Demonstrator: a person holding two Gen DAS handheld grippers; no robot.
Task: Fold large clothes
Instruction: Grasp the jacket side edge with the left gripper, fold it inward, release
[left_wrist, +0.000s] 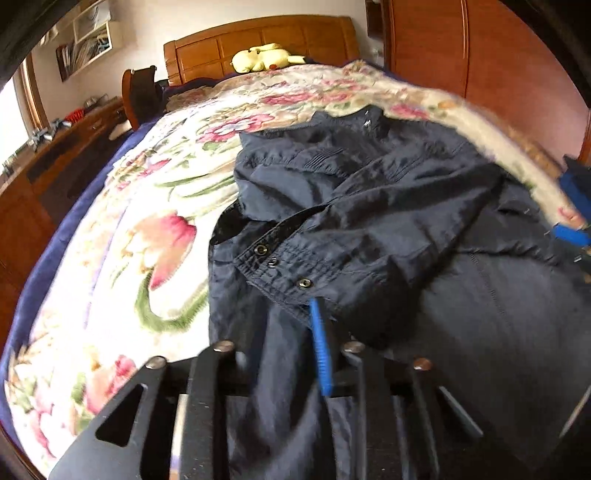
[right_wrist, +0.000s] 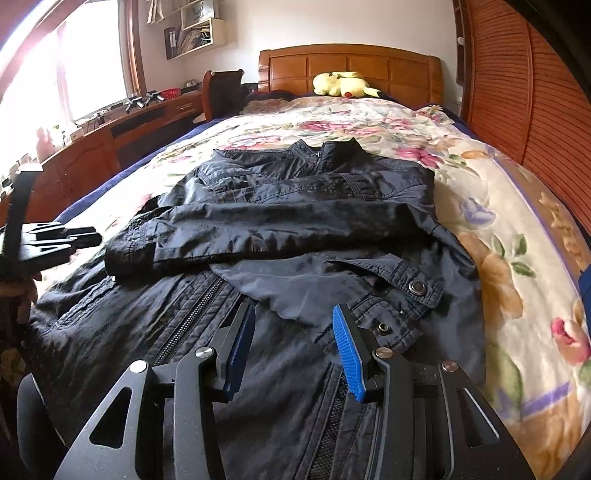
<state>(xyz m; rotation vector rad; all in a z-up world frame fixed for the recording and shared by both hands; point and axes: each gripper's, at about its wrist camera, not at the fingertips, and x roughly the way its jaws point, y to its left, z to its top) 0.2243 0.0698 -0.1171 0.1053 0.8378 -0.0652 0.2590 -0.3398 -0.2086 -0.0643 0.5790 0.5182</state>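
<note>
While weighing the risks, start from the jacket (right_wrist: 295, 221): lies zip-up on the quilt (right_wrist: 480, 184) at the near end of the bed, collar toward the headboard (right_wrist: 351, 62), hem toward the cameras. Has both sleeves crossed over the chest, the top sleeve (right_wrist: 258, 229) ending in a cuff (right_wrist: 129, 254) at the left edge. Looks ready for the hem-to-collar fold, as a judgement only.

Moving outward, meet the right gripper (right_wrist: 295, 332): hovers low over the lower front beside the zip (right_wrist: 192, 314), fingers spread, blue pads apart, nothing pinched. Further left, find the left gripper (right_wrist: 92, 236), just off the jacket's left edge near that cuff; appears partly spread and empty, though blur in its own view makes this less sure.

Likely trouble:
- Could pinch only the top layer of this thin, slick cloth, leaving the back panel behind and bunching the fold.
- Could grab the quilt along with the hem, dragging the bedding.
- Could lift unevenly, with one gripper central and the other off the edge, skewing the fold.
- Could shake the loose sleeves off the chest if raised fast or tilted.
- Could snag a pad on the zip or a snap.
</note>
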